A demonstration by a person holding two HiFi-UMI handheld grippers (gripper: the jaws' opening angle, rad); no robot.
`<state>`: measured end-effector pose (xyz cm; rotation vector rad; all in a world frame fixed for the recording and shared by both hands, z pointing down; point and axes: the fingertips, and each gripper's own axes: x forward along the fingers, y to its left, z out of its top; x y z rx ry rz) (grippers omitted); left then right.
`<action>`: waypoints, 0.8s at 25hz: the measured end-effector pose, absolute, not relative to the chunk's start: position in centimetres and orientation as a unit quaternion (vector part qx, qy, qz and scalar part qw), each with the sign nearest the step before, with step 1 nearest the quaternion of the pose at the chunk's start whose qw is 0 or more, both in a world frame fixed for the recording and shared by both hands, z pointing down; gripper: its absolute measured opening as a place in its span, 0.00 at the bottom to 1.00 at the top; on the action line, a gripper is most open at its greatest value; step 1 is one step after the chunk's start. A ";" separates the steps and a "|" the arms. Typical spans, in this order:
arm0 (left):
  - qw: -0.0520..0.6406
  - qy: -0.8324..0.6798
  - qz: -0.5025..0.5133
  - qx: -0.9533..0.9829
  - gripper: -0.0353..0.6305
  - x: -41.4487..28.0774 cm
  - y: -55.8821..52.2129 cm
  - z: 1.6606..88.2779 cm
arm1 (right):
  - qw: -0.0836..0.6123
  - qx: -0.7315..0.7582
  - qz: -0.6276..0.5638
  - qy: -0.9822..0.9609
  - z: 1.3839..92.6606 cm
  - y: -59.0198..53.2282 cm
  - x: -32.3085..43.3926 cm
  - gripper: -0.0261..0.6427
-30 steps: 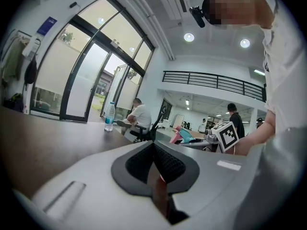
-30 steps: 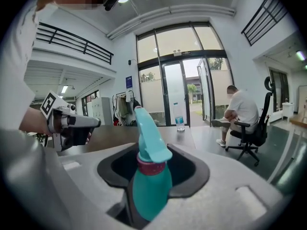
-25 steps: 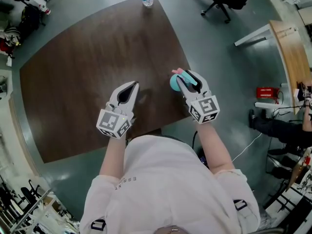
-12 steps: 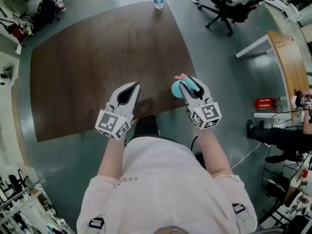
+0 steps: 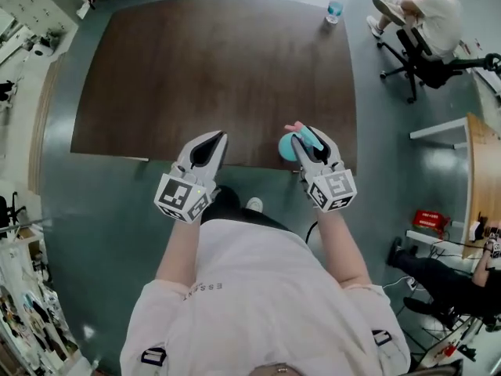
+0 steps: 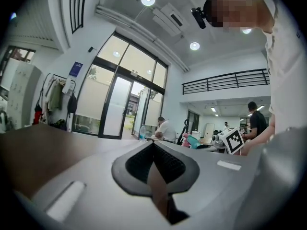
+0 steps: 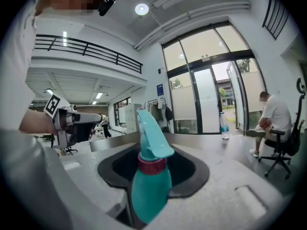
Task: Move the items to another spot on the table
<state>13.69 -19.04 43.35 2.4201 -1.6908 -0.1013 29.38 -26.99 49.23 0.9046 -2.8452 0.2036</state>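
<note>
A teal spray bottle (image 5: pixel 286 147) with a dark red collar and a teal trigger head (image 7: pixel 148 186) sits upright between the jaws of my right gripper (image 5: pixel 304 137), which is shut on its body. That gripper hovers over the near right corner of the brown table (image 5: pixel 211 61). My left gripper (image 5: pixel 213 140) hangs over the table's near edge with its dark pads (image 6: pixel 165 164) pressed together and nothing between them. In the right gripper view the left gripper's marker cube appears at the far left. No other item lies on the table near the grippers.
A clear water bottle (image 5: pixel 335 6) stands at the table's far right corner. Beyond it a person (image 5: pixel 427 14) sits on a black office chair (image 5: pixel 419 65). A wooden desk (image 5: pixel 487 171) and a red box (image 5: pixel 429 219) are on the floor side at right.
Both grippers keep their pose while the table and water bottle swing rightward in the head view. The grippers now sit at the table's near edge. The spray bottle stays in the right gripper.
</note>
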 end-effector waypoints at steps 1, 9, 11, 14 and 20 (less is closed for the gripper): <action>0.093 -0.583 -0.037 0.806 0.08 12.2 -18.4 43.3 | 0.075 0.288 0.066 -0.952 49.1 -26.7 27.9 0.27; 0.093 -0.671 -0.059 0.733 0.08 2.1 -13.4 43.8 | 0.090 0.200 0.057 -0.974 49.1 -24.6 17.6 0.27; 0.095 -0.682 -0.061 0.723 0.08 -1.4 -11.8 44.1 | 0.097 0.189 0.055 -0.976 49.3 -23.7 14.0 0.27; 0.094 -0.694 -0.062 0.711 0.08 -8.0 -8.7 44.0 | 0.105 0.177 0.049 -0.977 49.4 -21.6 7.5 0.27; 0.091 -0.705 -0.065 0.701 0.08 -17.6 -4.5 43.3 | 0.111 0.171 0.038 -0.978 48.8 -18.2 -1.6 0.27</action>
